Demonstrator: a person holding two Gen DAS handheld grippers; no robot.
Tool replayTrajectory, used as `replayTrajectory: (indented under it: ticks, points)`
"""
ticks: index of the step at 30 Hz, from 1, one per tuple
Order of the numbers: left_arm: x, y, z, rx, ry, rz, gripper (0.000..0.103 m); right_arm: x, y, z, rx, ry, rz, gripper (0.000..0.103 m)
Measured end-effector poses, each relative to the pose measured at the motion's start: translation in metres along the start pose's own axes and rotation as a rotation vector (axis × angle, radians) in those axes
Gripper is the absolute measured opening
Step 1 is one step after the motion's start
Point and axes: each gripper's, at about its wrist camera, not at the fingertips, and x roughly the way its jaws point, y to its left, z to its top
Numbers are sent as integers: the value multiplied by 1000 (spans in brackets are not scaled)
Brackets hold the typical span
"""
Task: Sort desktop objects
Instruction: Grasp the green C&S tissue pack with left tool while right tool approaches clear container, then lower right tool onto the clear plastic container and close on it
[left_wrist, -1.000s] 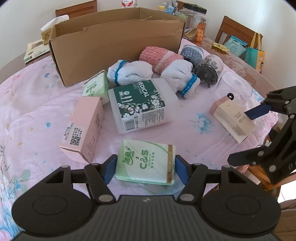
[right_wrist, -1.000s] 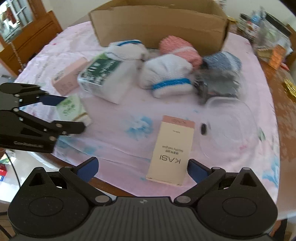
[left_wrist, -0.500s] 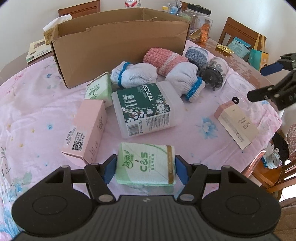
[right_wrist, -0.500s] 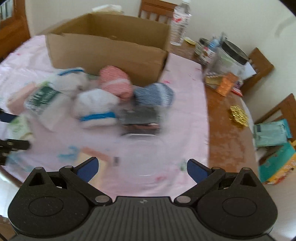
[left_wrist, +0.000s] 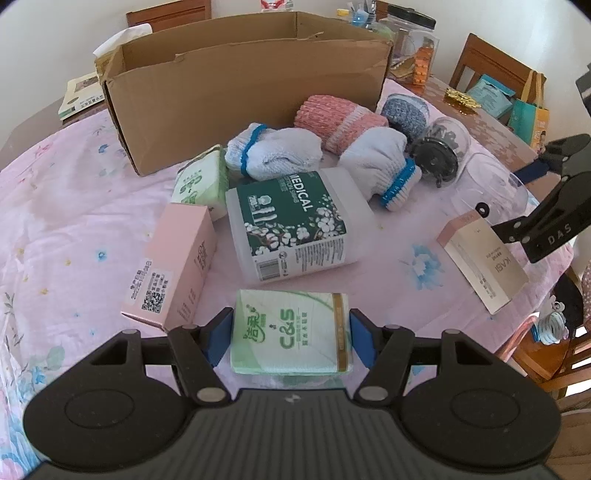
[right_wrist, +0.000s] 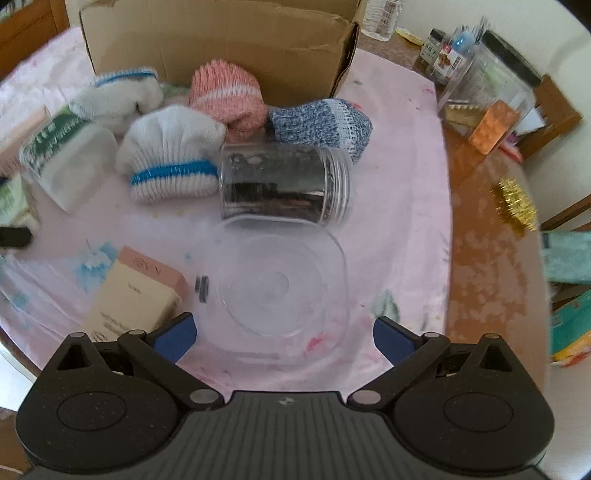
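Note:
My left gripper (left_wrist: 291, 332) is shut on a green C&S tissue pack (left_wrist: 291, 347), its blue pads pressed against both short sides, low over the pink tablecloth near the table's front edge. My right gripper (right_wrist: 284, 332) is open with nothing between its fingers. It hovers just over a clear square plastic lid (right_wrist: 280, 288); in the left wrist view it shows at the far right (left_wrist: 513, 201). Beyond the lid lies a clear jar (right_wrist: 284, 184) on its side. A beige KASI box (right_wrist: 136, 291) lies just left of the right gripper.
An open cardboard box (left_wrist: 251, 62) stands at the back. In front of it lie rolled socks (left_wrist: 273, 151), a medical cotton tub (left_wrist: 291, 221), a pink carton (left_wrist: 177, 266) and a second tissue pack (left_wrist: 201, 181). Jars and chairs crowd the right side.
The right gripper left the KASI box, swung up and right, then came down over the clear lid, staying open. The left gripper kept its hold on the tissue pack and rose slightly.

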Motion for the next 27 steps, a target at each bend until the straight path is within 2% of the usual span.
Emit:
replayTrajectory:
  ticks: [6,21,27]
  points:
    - [2,-3,3,-11,8,20,65,10,-11,7,64,18,95,103]
    - [4,-7,5,-33,15,51,66,13,-11,15,40,5,109,103]
    - [6,-8,6,-34,18,48,71,15,-11,17,47,15,106,103]
